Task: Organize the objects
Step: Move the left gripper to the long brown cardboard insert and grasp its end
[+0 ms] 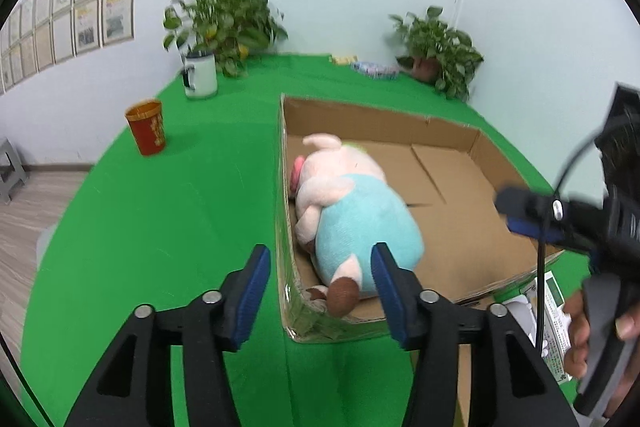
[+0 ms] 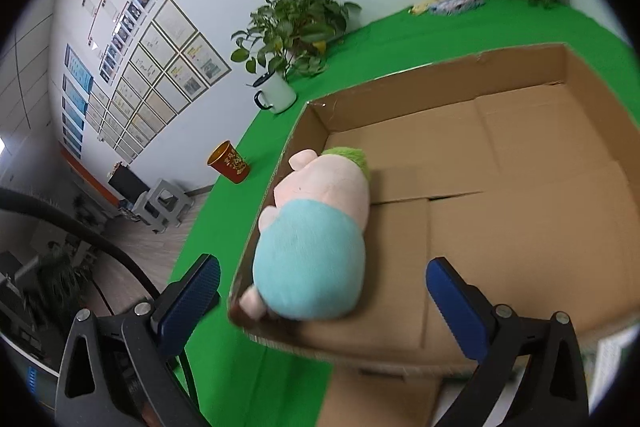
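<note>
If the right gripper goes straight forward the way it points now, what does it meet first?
Probably the plush pig lying in the cardboard box; it sits between the open right gripper fingers, though depth is unclear.

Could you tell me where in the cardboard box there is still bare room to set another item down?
Most of the cardboard box floor is bare, from the plush pig across to the far and right walls. The pig crowds the left wall and near-left corner. Outside, the green cloth lies bare between the box and the red cup.
</note>
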Demonstrator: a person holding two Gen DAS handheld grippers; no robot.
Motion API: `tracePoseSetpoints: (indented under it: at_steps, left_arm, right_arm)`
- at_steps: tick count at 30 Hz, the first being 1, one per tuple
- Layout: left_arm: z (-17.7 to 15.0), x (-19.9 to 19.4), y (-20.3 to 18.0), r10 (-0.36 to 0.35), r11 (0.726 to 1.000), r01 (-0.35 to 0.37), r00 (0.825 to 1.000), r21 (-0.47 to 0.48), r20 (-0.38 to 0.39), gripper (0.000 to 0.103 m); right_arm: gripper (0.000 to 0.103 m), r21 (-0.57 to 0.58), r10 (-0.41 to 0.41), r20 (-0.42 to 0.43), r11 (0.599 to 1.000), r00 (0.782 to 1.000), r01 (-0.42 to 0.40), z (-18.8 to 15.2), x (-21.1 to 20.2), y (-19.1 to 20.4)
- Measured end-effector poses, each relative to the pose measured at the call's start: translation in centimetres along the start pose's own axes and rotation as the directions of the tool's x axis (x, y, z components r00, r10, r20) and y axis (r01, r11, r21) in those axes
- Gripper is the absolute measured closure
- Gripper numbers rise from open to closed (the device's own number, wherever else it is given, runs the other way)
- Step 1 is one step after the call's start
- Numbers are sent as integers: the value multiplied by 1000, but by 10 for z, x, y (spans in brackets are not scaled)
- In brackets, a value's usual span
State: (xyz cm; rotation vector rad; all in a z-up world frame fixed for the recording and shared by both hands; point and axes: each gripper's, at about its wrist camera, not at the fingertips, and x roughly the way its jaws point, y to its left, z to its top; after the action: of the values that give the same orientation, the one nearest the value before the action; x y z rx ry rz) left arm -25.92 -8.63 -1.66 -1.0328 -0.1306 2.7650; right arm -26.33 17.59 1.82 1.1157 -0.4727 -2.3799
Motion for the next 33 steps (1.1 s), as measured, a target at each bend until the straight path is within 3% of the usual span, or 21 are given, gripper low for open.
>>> tracePoseSetpoints:
  at_steps: [3,5,7,9,14,21,28,31,33]
  left_arm:
    - [-6,-29,-18,40,999,-44,994,31,106,49]
    - [-12,-47,-32,65,996,-74,984,49,164,23]
    - [-19,-61,-44,78,994,-91,975,54,208,8]
    - [-27,-73,-55,65,995,-80,973,61,221,7]
    - [-52,-89,-68,8,999,-15,987,41,157,7]
    - [-93,-77,-75,-59,998,60,998,-8,34,7]
    - [-128,-62,-83,-137,990,133,986,-48,-97,9]
    - [-139,-58,-77,-164,985,155,978,-74,-129,9]
    - [-145,-55,-74,-187,980,175,972,-95,-141,9]
  right_arm:
    - [0,-60,-68,34,996,997,70,-17,-24,5]
    - [0,-116,-113,77,986,991,121,-30,-41,12]
    - [0,-157,-158,119,972,980,175,-49,-55,18]
    - [0,-174,-172,123,966,977,192,-60,-61,20]
    - [0,-187,-151,108,968,983,170,-96,-81,20]
    - [0,-224,-126,-13,967,992,120,-180,-97,24]
    - [0,-286,-171,-78,948,982,142,-212,-81,41]
    - [1,-365,-273,-63,901,960,232,-223,-70,48]
    - [1,-362,-274,-67,903,959,232,-227,-67,49]
